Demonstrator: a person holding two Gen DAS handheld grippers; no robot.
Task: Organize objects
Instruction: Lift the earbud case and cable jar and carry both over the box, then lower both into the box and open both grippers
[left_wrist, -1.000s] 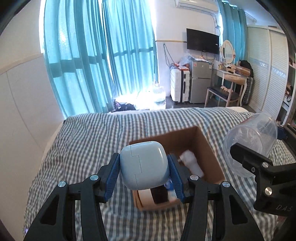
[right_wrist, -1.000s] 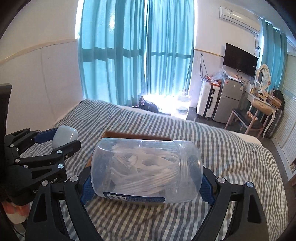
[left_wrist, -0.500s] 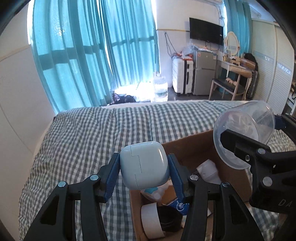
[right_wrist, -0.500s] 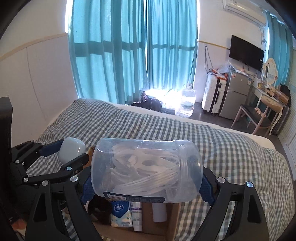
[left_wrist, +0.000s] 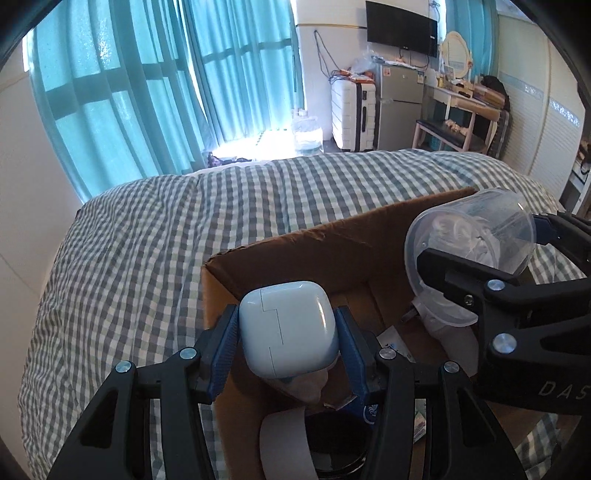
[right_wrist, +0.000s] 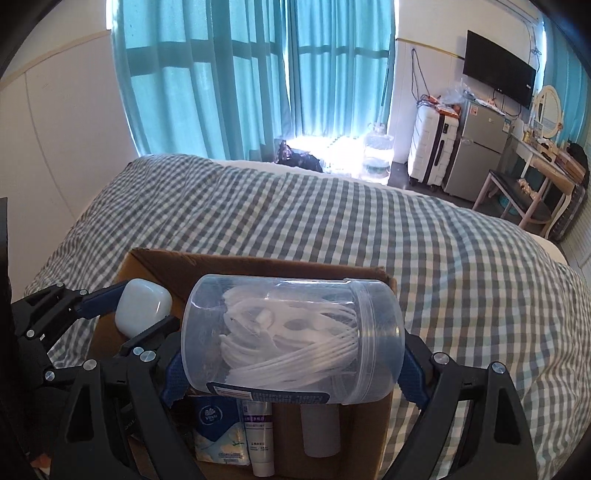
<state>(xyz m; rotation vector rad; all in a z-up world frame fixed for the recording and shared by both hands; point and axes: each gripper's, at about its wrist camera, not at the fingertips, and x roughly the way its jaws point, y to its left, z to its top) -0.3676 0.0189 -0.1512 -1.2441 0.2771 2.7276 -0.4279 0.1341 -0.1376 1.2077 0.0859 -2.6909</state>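
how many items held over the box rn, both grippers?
2. A white earbud case is clamped in the left gripper above the cardboard box; a clear jar of white cables lies sideways in the right gripper, over the box's contents.

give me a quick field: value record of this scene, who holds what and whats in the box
left gripper: shut on white earbud case, held over the box
right gripper: shut on clear plastic jar, lying sideways between the fingers
jar contents: coiled white cables
cardboard box: open, on the checked bedspread
box contents: tissue pack, white tube, grey cylinder, tape roll
task state: both items above the box, not yet released
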